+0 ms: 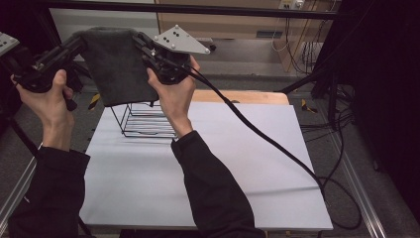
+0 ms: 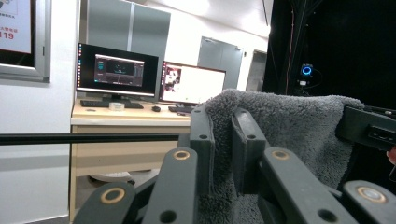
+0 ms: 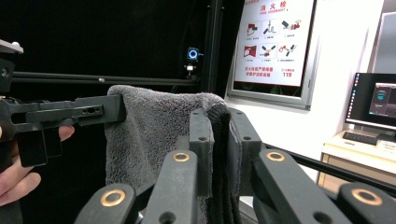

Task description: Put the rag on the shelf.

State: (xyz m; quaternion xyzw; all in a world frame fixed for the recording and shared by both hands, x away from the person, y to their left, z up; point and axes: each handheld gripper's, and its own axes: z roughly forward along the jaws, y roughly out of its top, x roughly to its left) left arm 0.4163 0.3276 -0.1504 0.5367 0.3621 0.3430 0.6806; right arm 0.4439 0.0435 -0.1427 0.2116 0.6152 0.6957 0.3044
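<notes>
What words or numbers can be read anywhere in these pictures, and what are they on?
"119": on the red and white wall poster, at its lower right in the right gripper view.
"119": at the edge of the framed poster in the left gripper view, partly cut off.
Red heading of the poster: Chinese characters, too blurred to read.
Small captions under its pictures: too small to read.
Computer screens: too small to read.

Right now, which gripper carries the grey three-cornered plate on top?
The right gripper, gripping the grey towel; the left gripper at its other corner carries none.
</notes>
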